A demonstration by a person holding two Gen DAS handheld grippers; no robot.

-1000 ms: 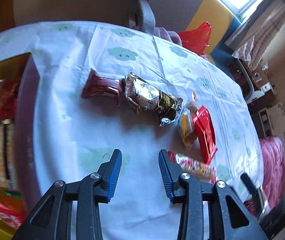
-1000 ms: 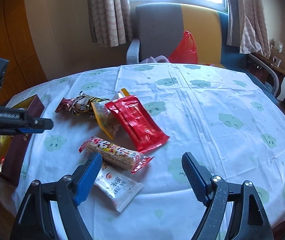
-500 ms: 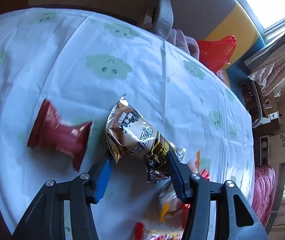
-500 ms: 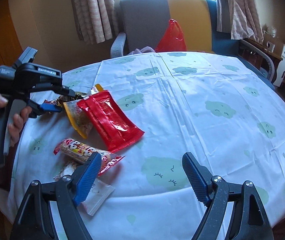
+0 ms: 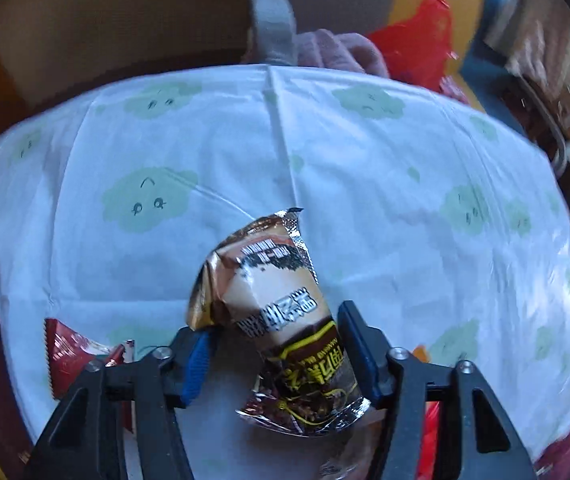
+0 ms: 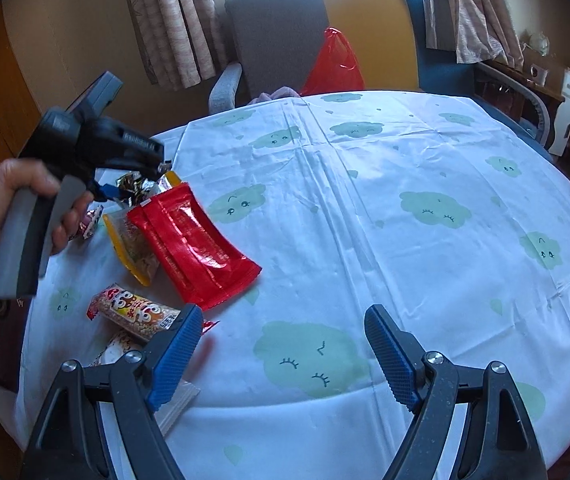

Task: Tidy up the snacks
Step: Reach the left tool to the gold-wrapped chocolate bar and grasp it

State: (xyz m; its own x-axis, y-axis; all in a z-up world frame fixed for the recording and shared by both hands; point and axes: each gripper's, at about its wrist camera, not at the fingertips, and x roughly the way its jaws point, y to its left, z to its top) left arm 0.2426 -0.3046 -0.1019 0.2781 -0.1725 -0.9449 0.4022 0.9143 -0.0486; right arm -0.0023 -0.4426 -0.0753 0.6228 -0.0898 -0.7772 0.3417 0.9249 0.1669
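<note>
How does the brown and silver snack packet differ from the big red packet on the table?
The brown and silver packet is puffy and printed with text; the red packet is flat and plain. The brown packet sits between the fingers of the left gripper, whose jaws have just been closing on it; the red packet lies untouched on the tablecloth, overlapping a yellow packet. Both are sealed, shiny snack wrappers.

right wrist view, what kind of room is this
Most likely a home living or dining room: a round table under a cloud-print tablecloth, a grey and yellow armchair behind it, and curtains at a bright window. Snack packets such as a red one lie on the cloth.
</note>
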